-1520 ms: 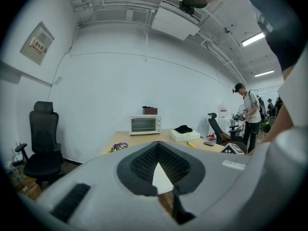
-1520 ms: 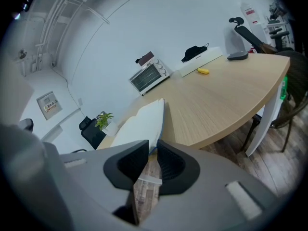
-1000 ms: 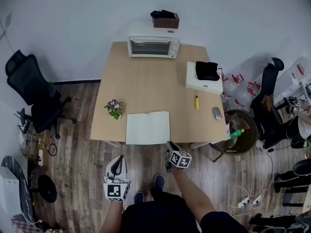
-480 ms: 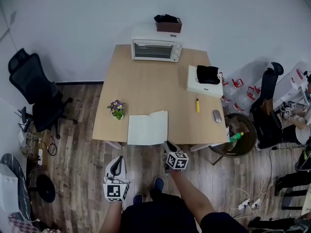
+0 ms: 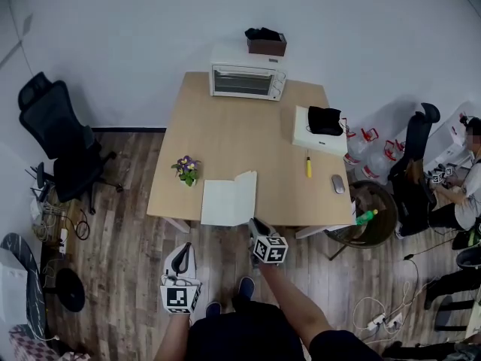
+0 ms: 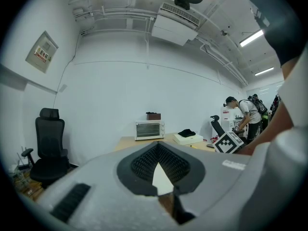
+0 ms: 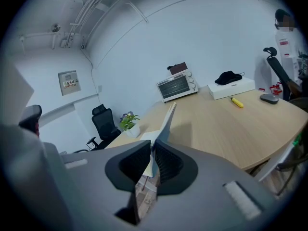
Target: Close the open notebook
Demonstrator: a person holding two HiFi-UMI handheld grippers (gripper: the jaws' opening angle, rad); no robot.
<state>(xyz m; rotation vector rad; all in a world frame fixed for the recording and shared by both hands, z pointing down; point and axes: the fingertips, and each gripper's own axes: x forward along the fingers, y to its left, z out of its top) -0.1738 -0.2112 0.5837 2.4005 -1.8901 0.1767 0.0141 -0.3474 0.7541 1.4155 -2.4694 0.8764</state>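
The white notebook (image 5: 222,202) lies at the near edge of the wooden table (image 5: 240,134). Its left half is flat; its right half (image 5: 247,192) stands tilted up. My right gripper (image 5: 254,223) is shut on the near edge of that raised half. In the right gripper view the lifted sheet (image 7: 166,122) runs away from the closed pads (image 7: 165,161), edge-on. My left gripper (image 5: 182,250) hangs below and in front of the table, to the left, touching nothing. In the left gripper view its jaws (image 6: 159,159) meet at the tips with nothing held.
A potted flower (image 5: 187,169) stands just left of the notebook. A toaster oven (image 5: 246,81) sits at the far edge, a white box (image 5: 320,137) with a black item, a yellow pen (image 5: 308,165) and a mouse (image 5: 337,183) at the right. An office chair (image 5: 60,149) stands left, a bin (image 5: 373,210) right.
The notebook's right half has lifted from flat and swung up towards the left. My right gripper has risen with it. The left gripper has hardly shifted.
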